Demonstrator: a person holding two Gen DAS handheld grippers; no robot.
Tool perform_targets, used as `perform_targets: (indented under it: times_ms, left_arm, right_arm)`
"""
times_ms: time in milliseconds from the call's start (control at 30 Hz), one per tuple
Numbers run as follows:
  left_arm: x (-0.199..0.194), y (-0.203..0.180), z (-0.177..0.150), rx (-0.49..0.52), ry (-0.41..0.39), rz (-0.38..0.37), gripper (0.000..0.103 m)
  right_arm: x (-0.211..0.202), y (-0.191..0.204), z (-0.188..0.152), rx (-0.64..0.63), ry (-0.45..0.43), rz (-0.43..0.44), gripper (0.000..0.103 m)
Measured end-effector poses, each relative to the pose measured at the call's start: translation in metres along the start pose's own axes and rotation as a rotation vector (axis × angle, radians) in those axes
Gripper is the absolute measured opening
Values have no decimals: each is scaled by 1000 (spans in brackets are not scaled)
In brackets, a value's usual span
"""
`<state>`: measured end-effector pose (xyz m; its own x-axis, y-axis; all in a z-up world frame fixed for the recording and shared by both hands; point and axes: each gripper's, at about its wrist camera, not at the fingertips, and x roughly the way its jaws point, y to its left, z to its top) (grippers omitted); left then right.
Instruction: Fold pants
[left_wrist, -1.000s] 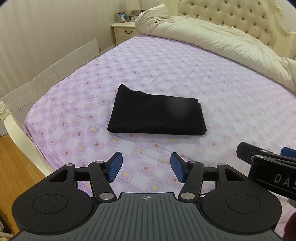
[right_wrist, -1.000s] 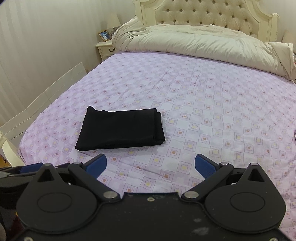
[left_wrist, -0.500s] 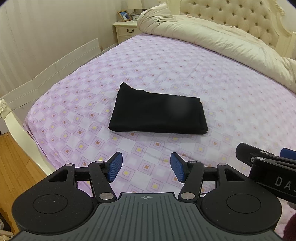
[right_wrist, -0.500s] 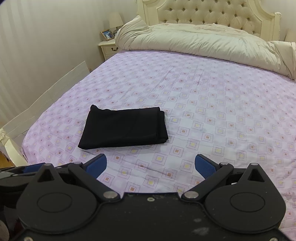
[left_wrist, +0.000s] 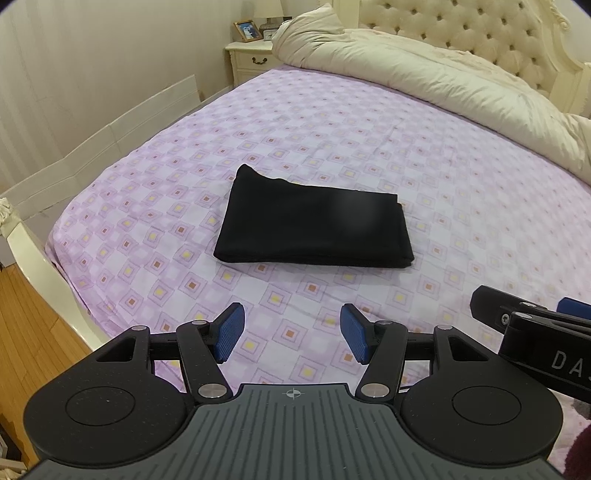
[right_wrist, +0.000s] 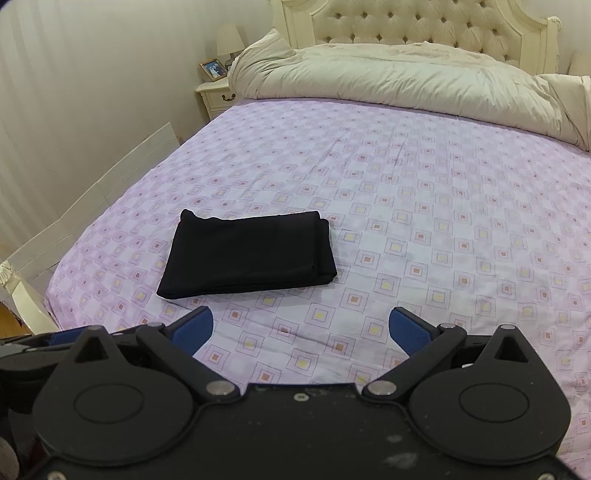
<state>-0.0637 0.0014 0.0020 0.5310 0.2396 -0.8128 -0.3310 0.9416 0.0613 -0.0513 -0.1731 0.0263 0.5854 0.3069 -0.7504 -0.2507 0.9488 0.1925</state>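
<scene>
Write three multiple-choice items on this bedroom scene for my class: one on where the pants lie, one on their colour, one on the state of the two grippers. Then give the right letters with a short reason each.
1. Where do the pants lie?
A. On the purple patterned sheet
B. On the wooden floor
C. On the nightstand

2. What colour are the pants?
A. Cream
B. Black
C. Blue

3. What state are the left gripper and right gripper in?
A. Both shut on the pants
B. One open, one shut
C. Both open and holding nothing

Answers:
1 A: the folded rectangle rests on the sheet, apart from the cream duvet.
2 B: the fabric is black in both views.
3 C: each gripper shows a wide gap between its blue pads, short of the pants.
</scene>
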Motion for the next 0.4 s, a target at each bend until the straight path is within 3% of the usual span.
perform_targets:
  times_ms: [400]
  left_arm:
    - [0, -8, 1, 10, -12, 4, 56]
  right_arm:
    - [3, -2, 2, 13, 6, 2, 103]
